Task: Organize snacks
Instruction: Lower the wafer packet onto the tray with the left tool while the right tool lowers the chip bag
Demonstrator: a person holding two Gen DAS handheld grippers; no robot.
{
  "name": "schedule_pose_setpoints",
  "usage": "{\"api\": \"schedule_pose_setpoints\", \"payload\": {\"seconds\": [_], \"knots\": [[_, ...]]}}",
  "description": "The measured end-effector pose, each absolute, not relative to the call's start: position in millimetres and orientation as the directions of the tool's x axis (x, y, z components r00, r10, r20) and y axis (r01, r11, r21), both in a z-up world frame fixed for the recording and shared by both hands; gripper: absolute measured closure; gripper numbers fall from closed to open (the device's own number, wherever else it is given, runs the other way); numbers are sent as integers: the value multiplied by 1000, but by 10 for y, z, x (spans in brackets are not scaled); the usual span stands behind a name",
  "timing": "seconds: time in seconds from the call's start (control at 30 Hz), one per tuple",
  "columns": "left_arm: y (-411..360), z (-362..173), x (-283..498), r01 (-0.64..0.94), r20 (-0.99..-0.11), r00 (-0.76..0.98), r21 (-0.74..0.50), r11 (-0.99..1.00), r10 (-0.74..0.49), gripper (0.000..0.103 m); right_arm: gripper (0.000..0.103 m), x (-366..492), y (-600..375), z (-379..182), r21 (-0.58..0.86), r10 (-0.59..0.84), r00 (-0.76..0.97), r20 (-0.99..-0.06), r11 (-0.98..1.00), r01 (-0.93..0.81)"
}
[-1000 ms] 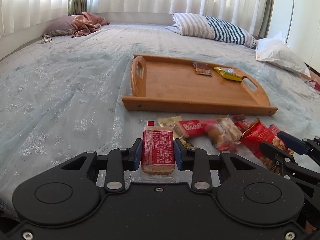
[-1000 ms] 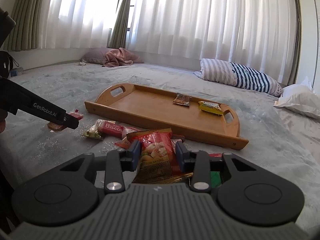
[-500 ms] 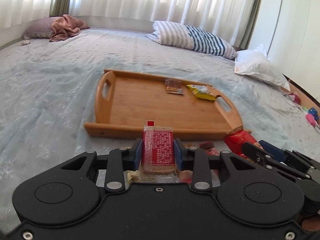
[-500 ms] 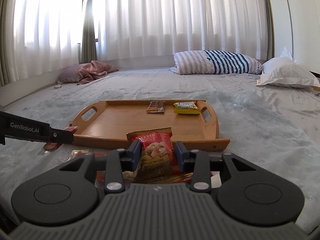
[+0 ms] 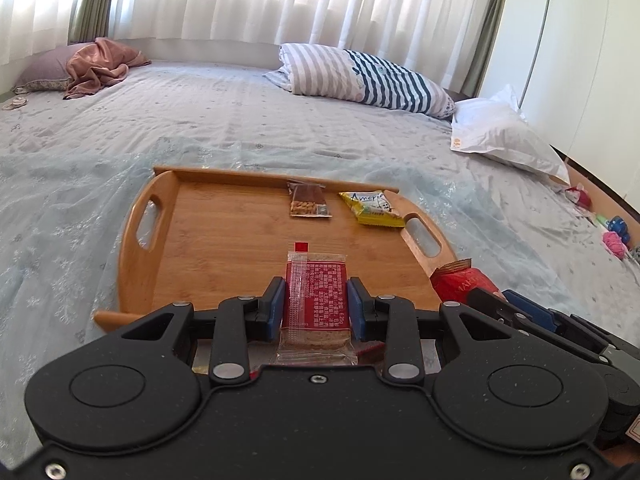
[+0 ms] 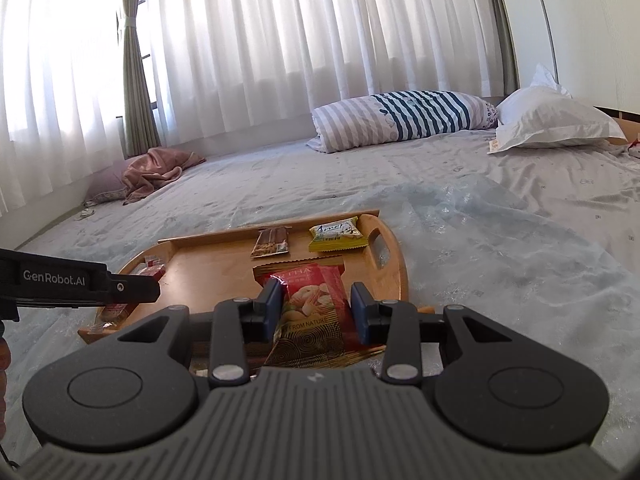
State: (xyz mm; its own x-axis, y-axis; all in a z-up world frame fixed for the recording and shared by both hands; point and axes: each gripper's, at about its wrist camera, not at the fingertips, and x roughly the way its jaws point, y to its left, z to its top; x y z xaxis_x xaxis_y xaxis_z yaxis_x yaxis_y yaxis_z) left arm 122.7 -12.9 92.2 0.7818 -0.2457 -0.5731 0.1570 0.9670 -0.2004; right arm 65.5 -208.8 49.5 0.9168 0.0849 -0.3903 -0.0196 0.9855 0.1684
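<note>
Holding a red cracker packet [image 5: 316,300] in your left gripper [image 5: 316,304], you are keeping its fingers pressed on both sides, above the near part of the wooden tray [image 5: 224,248]. Your right gripper [image 6: 316,308] is clamping a red nut bag [image 6: 310,312] over the tray's near edge. A brown bar [image 5: 308,200] and a yellow packet [image 5: 372,208] are lying at the tray's far side.

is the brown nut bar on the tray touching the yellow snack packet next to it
Apart. The left wrist view shows bare wood of the tray between the brown nut bar and the yellow packet; the right wrist view shows the same gap.
</note>
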Motion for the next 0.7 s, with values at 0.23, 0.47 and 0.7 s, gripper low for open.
{"api": "schedule_pose_setpoints", "payload": {"seconds": [0.23,0.47,0.7], "knots": [[-269,879,1588,153,-598,765,-192,969,-239,72,61,877,-2165,494,173,82,916,-392,985,-14],[-381,853,1958,152,-619,745,-204,967,-248,72,61,1171,-2304,480,243,81,909,-409,970,23],[-475,782,2323,149,-643,724,-210,966,-251,72,61,1539,-2461,413,344,91,897,-433,936,70]]}}
